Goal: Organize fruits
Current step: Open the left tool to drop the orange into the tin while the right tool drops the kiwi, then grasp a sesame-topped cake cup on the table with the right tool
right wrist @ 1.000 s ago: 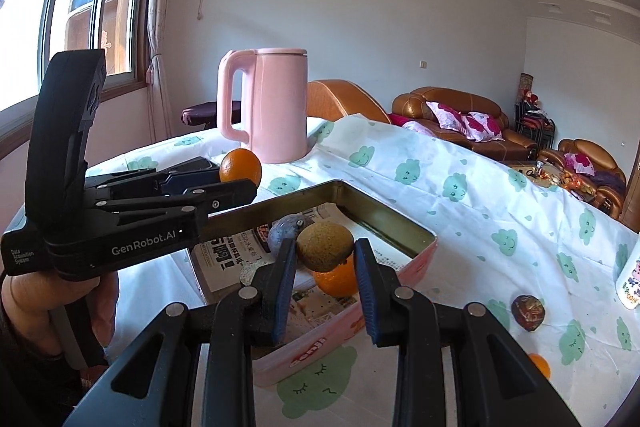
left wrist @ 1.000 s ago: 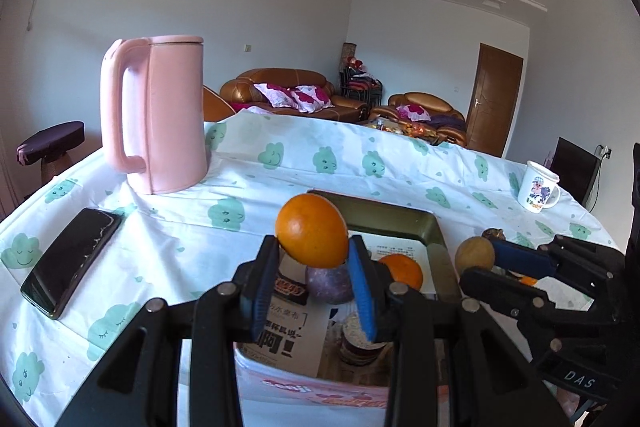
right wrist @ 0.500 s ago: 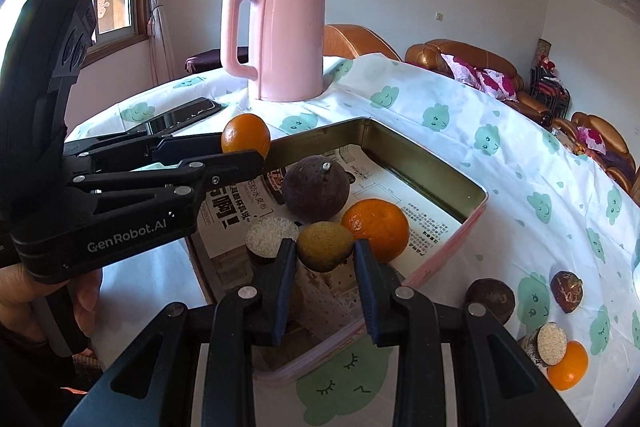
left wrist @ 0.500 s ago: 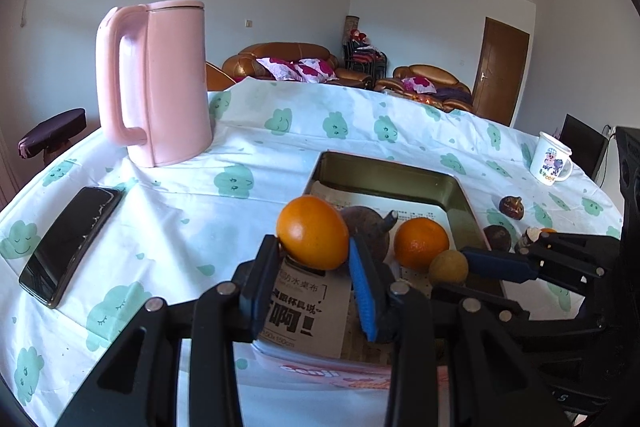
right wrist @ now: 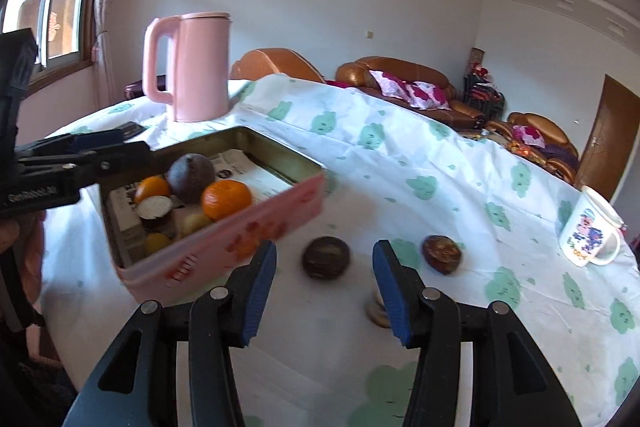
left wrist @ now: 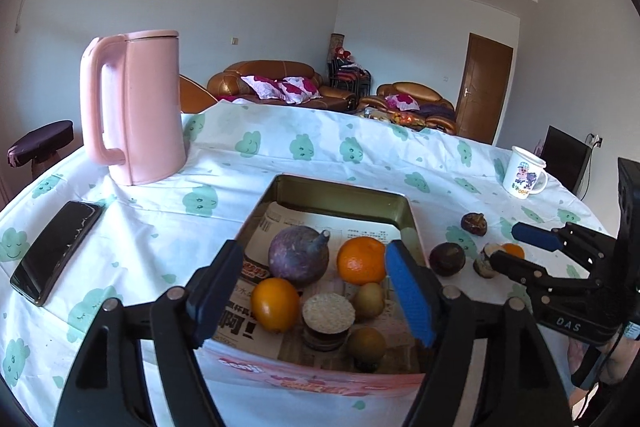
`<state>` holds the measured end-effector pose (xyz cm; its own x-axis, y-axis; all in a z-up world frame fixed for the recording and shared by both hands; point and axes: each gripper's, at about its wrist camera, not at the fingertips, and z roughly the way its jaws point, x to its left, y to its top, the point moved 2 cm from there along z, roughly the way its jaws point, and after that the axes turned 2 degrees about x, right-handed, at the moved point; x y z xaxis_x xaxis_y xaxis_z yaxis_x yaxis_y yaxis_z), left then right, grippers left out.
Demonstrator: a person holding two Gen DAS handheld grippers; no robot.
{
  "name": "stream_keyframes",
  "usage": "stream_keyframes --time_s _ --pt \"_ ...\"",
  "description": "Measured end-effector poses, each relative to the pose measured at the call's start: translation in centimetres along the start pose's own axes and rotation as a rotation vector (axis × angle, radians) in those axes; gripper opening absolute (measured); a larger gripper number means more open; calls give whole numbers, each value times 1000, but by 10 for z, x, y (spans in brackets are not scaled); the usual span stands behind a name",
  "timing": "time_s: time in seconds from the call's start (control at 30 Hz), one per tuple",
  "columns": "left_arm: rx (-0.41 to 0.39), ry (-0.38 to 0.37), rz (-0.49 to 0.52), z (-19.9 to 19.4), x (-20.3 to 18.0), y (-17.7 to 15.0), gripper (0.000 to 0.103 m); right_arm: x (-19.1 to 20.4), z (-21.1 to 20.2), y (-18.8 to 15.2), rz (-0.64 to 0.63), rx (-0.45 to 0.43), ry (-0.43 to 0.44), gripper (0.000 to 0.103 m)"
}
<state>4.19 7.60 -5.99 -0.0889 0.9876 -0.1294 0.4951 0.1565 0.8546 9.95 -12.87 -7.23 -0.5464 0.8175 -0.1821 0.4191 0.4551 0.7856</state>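
Fruit fills the near end of the pink tin (left wrist: 320,379), which sits on the tabletop (left wrist: 160,227) with newspaper lining its floor. Inside lie a large purple fruit (left wrist: 298,255), an orange (left wrist: 361,261) beside it, a second orange (left wrist: 275,304) nearer the front wall, a halved dark fruit (left wrist: 328,315) with its pale cut face up, and two small brown kiwis (left wrist: 368,301) close by.

The left gripper (left wrist: 312,291) hovers over the tin's near end with its jaws spread wide and nothing between them. The right gripper (right wrist: 324,291) is over the cloth to the right of the tin, its jaws also wide apart and empty; a dark round fruit (right wrist: 326,257) lies on the cloth just ahead of the gap. Another dark fruit (right wrist: 442,254) rests further right, and a pale-faced half (right wrist: 378,311) shows partly behind the right finger. From the left wrist view a small orange (left wrist: 512,250) lies by the right gripper's fingers.

A pink kettle (left wrist: 134,107) stands upright beyond the tin, a phone (left wrist: 56,251) lies flat to the left, and a printed mug (right wrist: 590,237) stands at the far right.
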Motion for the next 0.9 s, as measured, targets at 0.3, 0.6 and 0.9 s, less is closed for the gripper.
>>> stream_keyframes --time_s 0.3,0.6,0.9 --pt "10 -64 92 11 -51 5 77 -17 33 1 -53 117 6 52" --pt "28 -113 150 20 -83 9 77 -18 51 -5 -75 215 12 36" --pt "63 -130 250 35 -122 7 66 -54 13 -1 117 30 -59 36"
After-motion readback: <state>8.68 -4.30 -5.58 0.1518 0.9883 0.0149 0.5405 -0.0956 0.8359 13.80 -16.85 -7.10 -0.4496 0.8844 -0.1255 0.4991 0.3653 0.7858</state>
